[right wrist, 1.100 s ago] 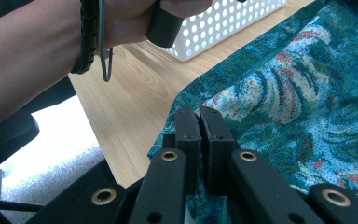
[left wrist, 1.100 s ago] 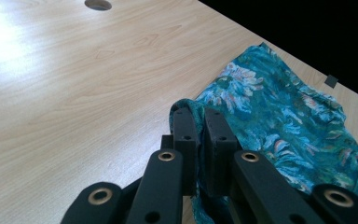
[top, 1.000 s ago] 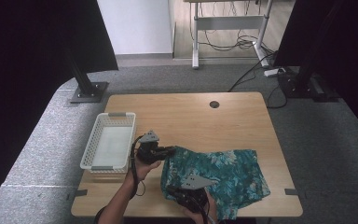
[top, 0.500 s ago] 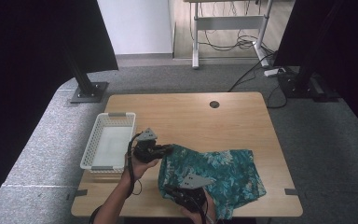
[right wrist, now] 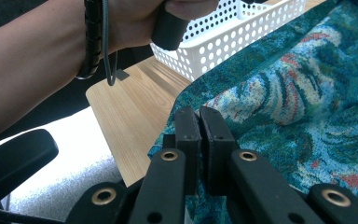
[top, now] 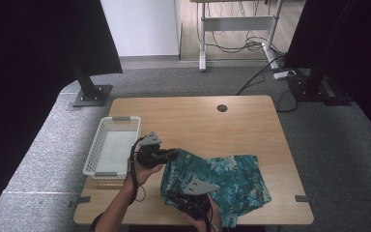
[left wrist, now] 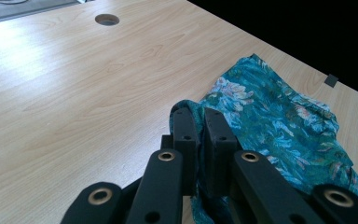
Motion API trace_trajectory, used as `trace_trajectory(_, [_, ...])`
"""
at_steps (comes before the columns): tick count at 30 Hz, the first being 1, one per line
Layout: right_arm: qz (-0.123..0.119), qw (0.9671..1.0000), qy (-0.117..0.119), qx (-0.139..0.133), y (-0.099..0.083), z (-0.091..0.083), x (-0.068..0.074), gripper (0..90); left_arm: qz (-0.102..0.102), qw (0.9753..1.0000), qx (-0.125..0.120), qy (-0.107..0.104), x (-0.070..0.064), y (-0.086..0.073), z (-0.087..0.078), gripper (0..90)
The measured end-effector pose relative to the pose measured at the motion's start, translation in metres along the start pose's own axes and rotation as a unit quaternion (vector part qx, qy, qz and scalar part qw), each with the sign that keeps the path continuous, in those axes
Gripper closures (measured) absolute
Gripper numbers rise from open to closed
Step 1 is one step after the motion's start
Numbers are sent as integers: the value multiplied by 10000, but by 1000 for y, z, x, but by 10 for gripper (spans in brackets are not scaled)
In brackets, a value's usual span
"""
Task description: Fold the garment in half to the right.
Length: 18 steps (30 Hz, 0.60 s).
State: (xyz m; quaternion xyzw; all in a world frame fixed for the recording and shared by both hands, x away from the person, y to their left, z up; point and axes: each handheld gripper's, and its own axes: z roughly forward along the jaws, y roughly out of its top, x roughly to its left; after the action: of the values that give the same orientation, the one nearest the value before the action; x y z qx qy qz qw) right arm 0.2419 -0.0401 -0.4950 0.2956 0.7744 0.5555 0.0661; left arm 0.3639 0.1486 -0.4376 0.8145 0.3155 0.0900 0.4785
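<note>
A teal floral cloth (top: 222, 179) lies spread on the near right part of the wooden table (top: 198, 121). My left gripper (top: 173, 154) is at the cloth's far left corner, and in the left gripper view its jaws (left wrist: 200, 122) are shut on a raised fold of the cloth (left wrist: 279, 121). My right gripper (top: 174, 197) is at the near left edge. In the right gripper view it (right wrist: 199, 122) is shut on the hem of the cloth (right wrist: 307, 88), just above the table's front edge.
A white perforated basket (top: 111, 151) stands empty at the table's left, close to the left hand (right wrist: 135, 18). A cable hole (top: 222, 108) sits near the far edge. A small tape mark (top: 300, 198) lies by the near right corner.
Both grippers have shifted slightly left, dragging the cloth's left side with them. The right gripper has also moved a little away from the front edge.
</note>
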Motion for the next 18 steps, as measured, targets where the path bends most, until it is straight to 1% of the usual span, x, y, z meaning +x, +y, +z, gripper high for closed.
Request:
trace_trajectory(9, [-6, 10000, 35, -77, 7, 7, 4, 868, 43, 10000, -7, 28, -1, 4, -3, 841])
trace_trajectory(18, [30, 9999, 26, -106, 7, 7, 3, 868, 47, 10000, 0, 30, -1, 4, -1, 841])
